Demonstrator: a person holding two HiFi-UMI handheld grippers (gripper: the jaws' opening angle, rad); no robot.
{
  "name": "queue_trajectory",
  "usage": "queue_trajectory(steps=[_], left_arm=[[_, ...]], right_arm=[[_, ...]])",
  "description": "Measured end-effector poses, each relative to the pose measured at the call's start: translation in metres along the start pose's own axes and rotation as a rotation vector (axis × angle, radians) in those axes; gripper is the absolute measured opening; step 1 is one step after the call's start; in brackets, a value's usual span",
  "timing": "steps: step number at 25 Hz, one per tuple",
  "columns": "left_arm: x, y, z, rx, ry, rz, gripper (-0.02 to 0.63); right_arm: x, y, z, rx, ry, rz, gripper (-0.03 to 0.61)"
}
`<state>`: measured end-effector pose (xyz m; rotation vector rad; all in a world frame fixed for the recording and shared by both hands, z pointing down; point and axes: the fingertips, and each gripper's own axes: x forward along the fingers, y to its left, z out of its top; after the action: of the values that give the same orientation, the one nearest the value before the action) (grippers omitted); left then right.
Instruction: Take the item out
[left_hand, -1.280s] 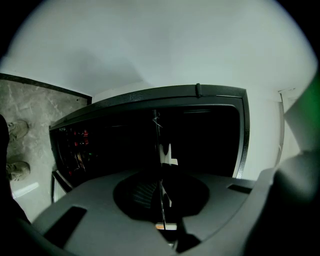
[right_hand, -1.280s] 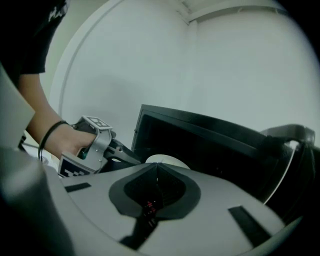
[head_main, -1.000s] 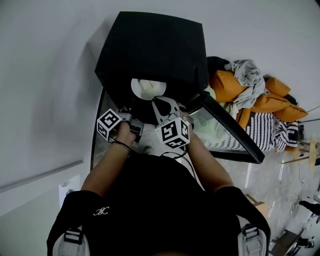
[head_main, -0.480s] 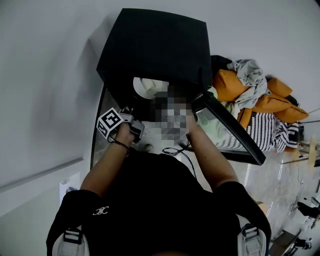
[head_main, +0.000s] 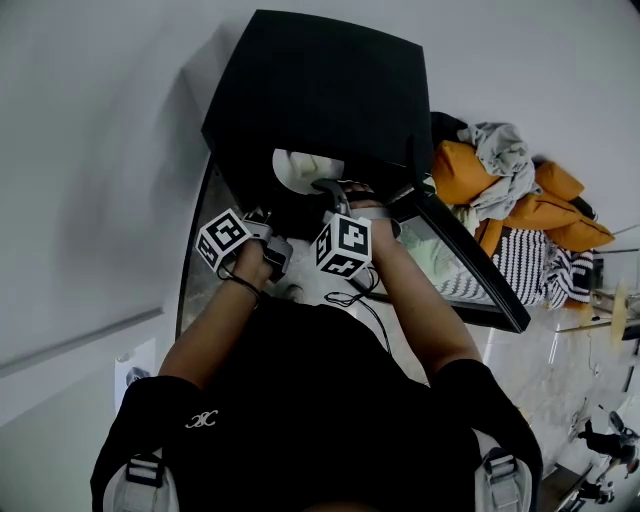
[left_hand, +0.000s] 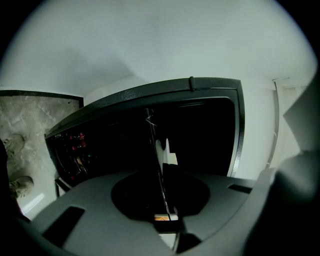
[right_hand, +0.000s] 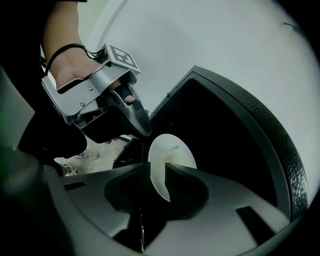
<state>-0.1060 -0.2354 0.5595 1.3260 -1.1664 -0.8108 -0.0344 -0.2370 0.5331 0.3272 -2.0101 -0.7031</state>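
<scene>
On the dark-framed glass table (head_main: 478, 296), against the wall: black bag (head_main: 320, 90), upright, mouth open toward the person. Beside the bag, on its right in the head view: heap of orange and grey clothes (head_main: 505, 185). Left gripper (left_hand: 162, 170) at the bag's near rim, jaws nearly closed and pinching the thin rim edge, which runs straight through them. Right gripper (right_hand: 156, 167) tipped down into the bag's mouth, jaws apart. Lower edge of the white round item (right_hand: 172, 152) sits in the gap; can't tell whether the pads press on it. Item is inside the bag, just past the rim, between the two grippers.
</scene>
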Motion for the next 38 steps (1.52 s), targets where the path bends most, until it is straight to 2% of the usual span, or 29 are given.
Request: queue_trajectory(steps=[9, 14, 25, 38], left_arm=[[0.002, 0.002, 0.000, -0.018, 0.006, -0.002, 0.046], [0.002, 0.002, 0.000, -0.021, 0.007, -0.006, 0.046], [0.004, 0.003, 0.001, -0.032, 0.001, -0.006, 0.046], [0.007, 0.000, 0.005, -0.034, -0.006, -0.019, 0.046]], right_arm=[[0.008, 0.005, -0.005, -0.033, 0.055, 0.024, 0.091], [0.012, 0.008, -0.009, -0.111, 0.095, 0.007, 0.078], [0.022, 0.003, -0.015, -0.179, 0.144, -0.058, 0.046], [0.009, 0.008, -0.013, -0.138, 0.120, -0.041, 0.040]])
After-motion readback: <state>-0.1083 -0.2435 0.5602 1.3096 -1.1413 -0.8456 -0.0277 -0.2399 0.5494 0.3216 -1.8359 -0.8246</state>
